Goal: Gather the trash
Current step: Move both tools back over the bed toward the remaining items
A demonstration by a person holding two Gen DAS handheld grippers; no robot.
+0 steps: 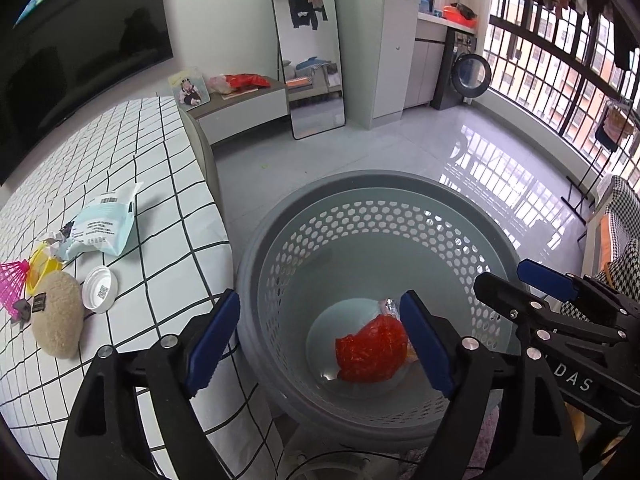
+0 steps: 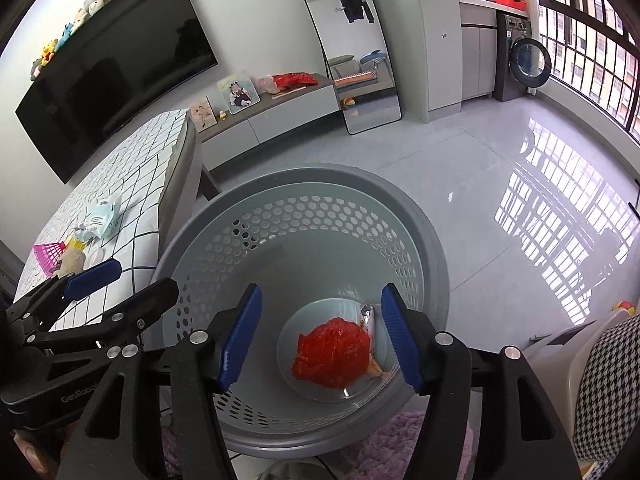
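**A:** What do you have in front of you, from big to small?

**B:** Your table [image 1: 132, 184] with the checked cloth is at the left; its near and left parts are cut off by the frame. Beside it stands the grey basket [image 1: 372, 200], and both your grippers hang above its mouth. At the bottom of the basket lies a red bag [image 1: 370, 350]. Your right finger hides its right edge, and behind it there is some silver and yellowish trash that I cannot identify.

**A:** And on the table?

**B:** A pale blue packet [image 1: 106, 222] lies there with crumpled paper under its left end. Near it you see a beige plush [image 1: 58, 316], a white lid [image 1: 100, 289], a yellow thing [image 1: 40, 270] half hidden under the paper, and a pink shuttlecock [image 1: 12, 280] cut by the frame edge.

**A:** How are the jaws?

**B:** Your left gripper [image 1: 320, 340] has its jaws wide apart and holds nothing. Your right gripper [image 2: 320, 336] is the same, spread wide with only air between the blue pads. In the left view, you see only part of the right gripper.
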